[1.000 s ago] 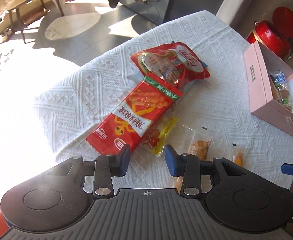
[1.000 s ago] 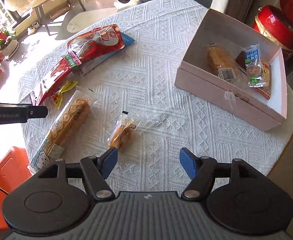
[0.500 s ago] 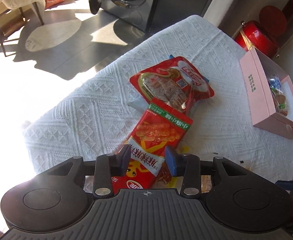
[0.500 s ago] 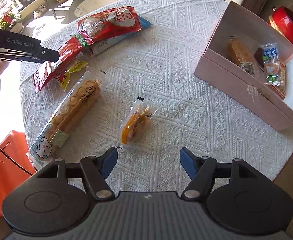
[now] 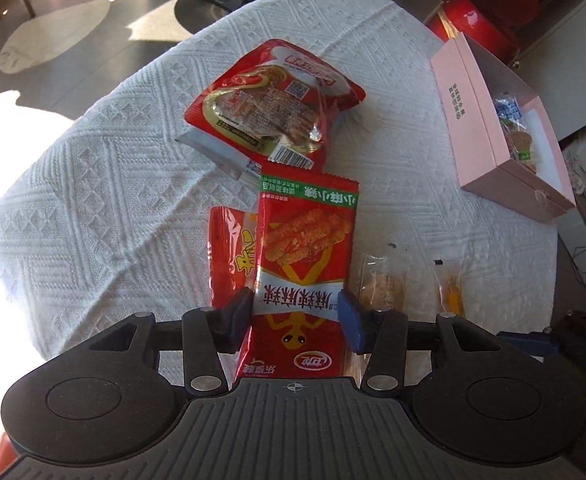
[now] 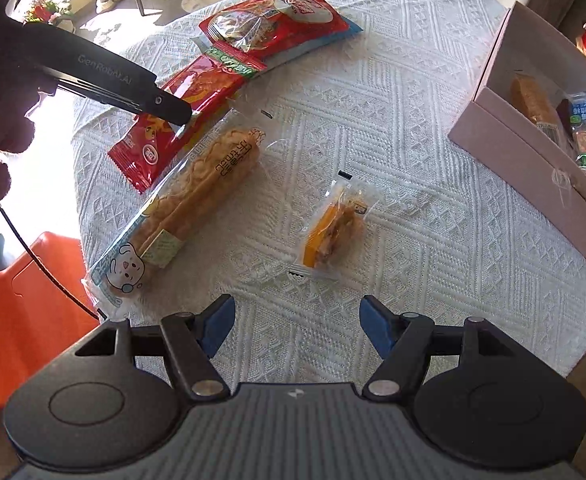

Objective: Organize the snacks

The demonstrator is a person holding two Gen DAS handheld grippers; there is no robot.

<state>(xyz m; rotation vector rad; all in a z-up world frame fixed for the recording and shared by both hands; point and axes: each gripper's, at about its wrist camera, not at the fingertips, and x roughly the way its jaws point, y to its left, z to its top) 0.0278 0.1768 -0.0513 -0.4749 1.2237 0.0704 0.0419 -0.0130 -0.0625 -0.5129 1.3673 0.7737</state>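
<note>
My left gripper (image 5: 296, 312) is open with its jaws on either side of the long red snack packet (image 5: 305, 264), which lies on the white tablecloth; the packet also shows in the right wrist view (image 6: 181, 108) under the left gripper (image 6: 181, 116). A red bag of snacks (image 5: 273, 100) lies beyond it. My right gripper (image 6: 297, 328) is open and empty above the cloth, just short of a small orange wrapped snack (image 6: 331, 228). A long bread stick in a clear wrapper (image 6: 185, 200) lies to its left. The pink box (image 6: 533, 152) holds several snacks at the right.
The round table's edge (image 6: 81, 184) runs close on the left, with an orange chair (image 6: 25, 300) beside it. Two small clear-wrapped snacks (image 5: 381, 288) lie right of the left gripper. A red pot (image 5: 489, 12) stands behind the pink box (image 5: 477, 120).
My left gripper has moved forward over the long red packet, so the packet now lies between its open jaws. My right gripper has drifted nearer the small orange snack.
</note>
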